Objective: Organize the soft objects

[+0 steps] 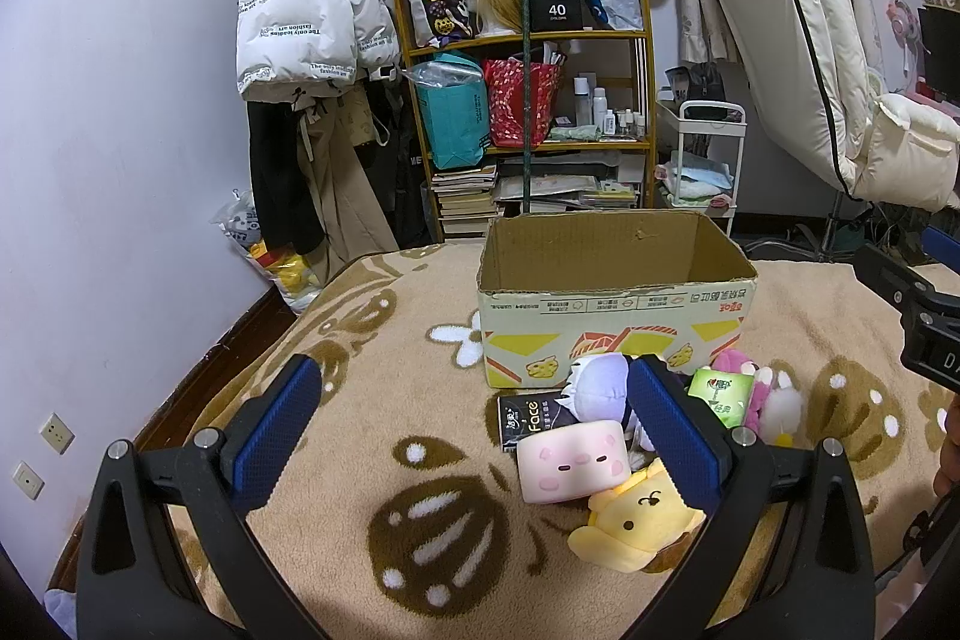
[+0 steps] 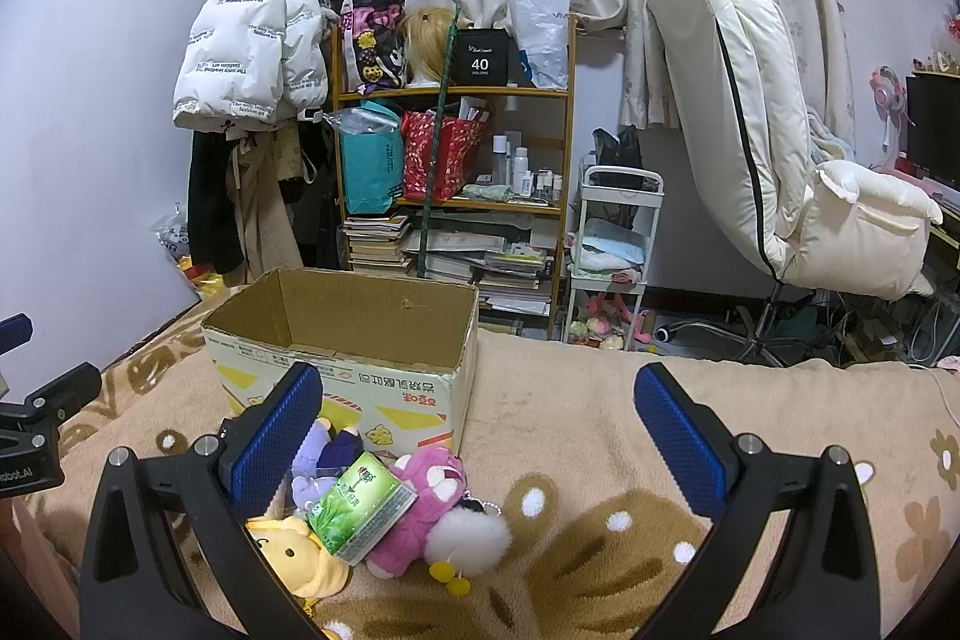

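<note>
An open cardboard box (image 1: 612,334) stands on the tan blanket (image 1: 384,400); it also shows in the right wrist view (image 2: 342,376), where its inside looks empty. In front of it lies a pile: a pink square plush (image 1: 573,460), a yellow dog plush (image 1: 636,520), a purple-white plush (image 1: 597,382), a green tissue pack (image 1: 720,394), a pink plush (image 1: 756,388) and a black "Face" pack (image 1: 528,418). My left gripper (image 1: 474,430) is open and empty, left of the pile. My right gripper (image 2: 480,436) is open and empty above the green pack (image 2: 360,514) and pink plush (image 2: 426,496).
The bed edge and wall run along the left (image 1: 198,370). Behind the box stand a cluttered wooden shelf (image 1: 528,100), a white trolley (image 1: 702,160) and a white chair (image 1: 810,58). The other gripper's black body shows at the right edge (image 1: 924,316).
</note>
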